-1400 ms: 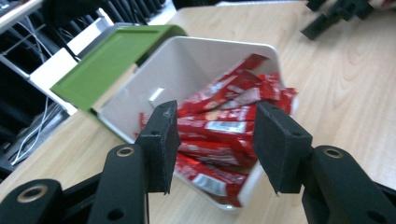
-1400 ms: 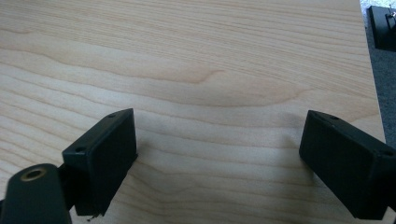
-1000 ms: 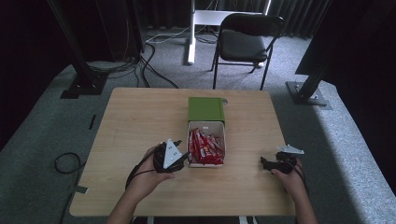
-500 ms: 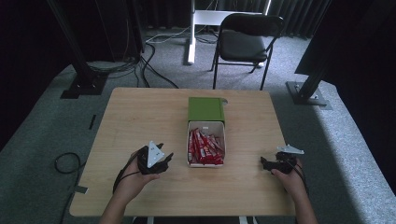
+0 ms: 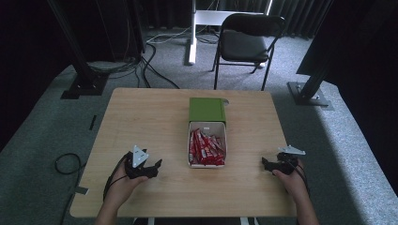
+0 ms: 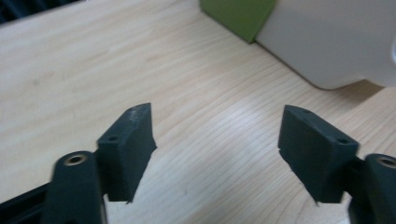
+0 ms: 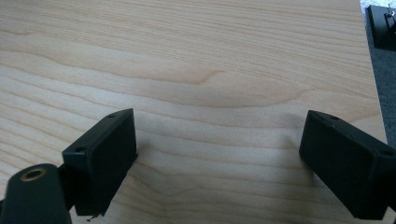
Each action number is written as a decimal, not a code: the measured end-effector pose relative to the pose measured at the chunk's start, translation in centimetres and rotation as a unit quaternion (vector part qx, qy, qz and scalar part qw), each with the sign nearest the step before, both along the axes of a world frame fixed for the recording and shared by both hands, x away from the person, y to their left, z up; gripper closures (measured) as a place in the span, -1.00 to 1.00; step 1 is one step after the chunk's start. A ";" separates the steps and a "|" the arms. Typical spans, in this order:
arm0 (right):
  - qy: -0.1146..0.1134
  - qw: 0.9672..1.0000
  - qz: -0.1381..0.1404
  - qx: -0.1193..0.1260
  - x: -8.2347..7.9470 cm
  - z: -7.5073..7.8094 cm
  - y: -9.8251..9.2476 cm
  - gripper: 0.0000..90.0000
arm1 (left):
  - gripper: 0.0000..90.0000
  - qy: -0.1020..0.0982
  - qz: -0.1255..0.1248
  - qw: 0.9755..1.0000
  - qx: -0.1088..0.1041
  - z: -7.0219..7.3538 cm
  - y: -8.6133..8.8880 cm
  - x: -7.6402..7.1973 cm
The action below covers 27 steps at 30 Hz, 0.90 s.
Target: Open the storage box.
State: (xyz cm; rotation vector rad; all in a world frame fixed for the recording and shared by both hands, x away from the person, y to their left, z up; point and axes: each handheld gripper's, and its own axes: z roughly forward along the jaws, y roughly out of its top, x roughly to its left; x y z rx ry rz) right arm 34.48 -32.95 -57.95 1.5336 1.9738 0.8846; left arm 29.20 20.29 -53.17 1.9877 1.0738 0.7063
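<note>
The table (image 5: 155, 117) carries one thing that matters — a white box (image 5: 207, 146) packed with red packets (image 5: 205, 149), sitting near the middle toward your edge, its green lid (image 5: 207, 110) folded flat behind it. My guess is the lid lies back like that so the top stays free and you can come at the packets from above or from either side. You hold the two tools wide apart with the box between them, which reads as a neutral stance, neither hand committed.

Your left gripper (image 5: 155, 168) rests low over the wood, well to the left of the box, jaws aimed toward it. They have just been opening, and they stand parted with nothing between them. In the left gripper view its fingers (image 6: 133, 140) frame bare wood, with the box's white wall (image 6: 336, 42) and a corner of the lid (image 6: 238, 16) beyond them at upper right — apart from the pads, not touching.

Your right gripper (image 5: 266, 164) sits near the right edge, pointed inward at the box. Its jaws are spread wide and empty; in the right gripper view its fingers (image 7: 105, 149) bracket plain wood grain.

So the packets lie inside the box, clear of both pairs of pads, with the left pair looking slightly nearer to the box wall.
</note>
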 end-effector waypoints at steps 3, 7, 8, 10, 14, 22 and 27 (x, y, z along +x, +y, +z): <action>0.000 1.000 0.000 0.000 0.0 0.0 0.0 -0.77 | -0.57 0.013 0.008 1.000 0.005 -0.5 0.5 0.0; 0.000 1.000 0.000 0.000 0.0 0.0 0.0 -0.77 | -0.66 0.024 0.019 1.000 0.008 -0.8 0.8 0.0; -0.001 1.000 0.002 -0.002 0.0 0.0 0.0 -0.77 | -0.66 0.027 0.028 0.999 -0.001 -1.0 1.0 0.0; -0.001 1.000 0.002 -0.002 0.0 0.0 0.0 -0.77 | -0.66 0.027 0.033 0.999 -0.005 -1.0 1.1 0.0; -0.001 1.000 0.001 -0.001 0.0 0.0 0.0 -0.77 | -0.66 0.038 0.082 0.996 -0.028 -1.3 2.3 0.3; -0.001 1.000 0.001 -0.001 0.0 0.0 0.0 -0.77 | -0.73 0.056 0.123 0.991 -0.020 -2.1 4.2 0.2; -0.001 1.000 0.001 -0.002 0.0 0.0 0.0 -0.77 | -0.76 0.060 0.176 0.982 -0.005 -2.3 5.2 0.0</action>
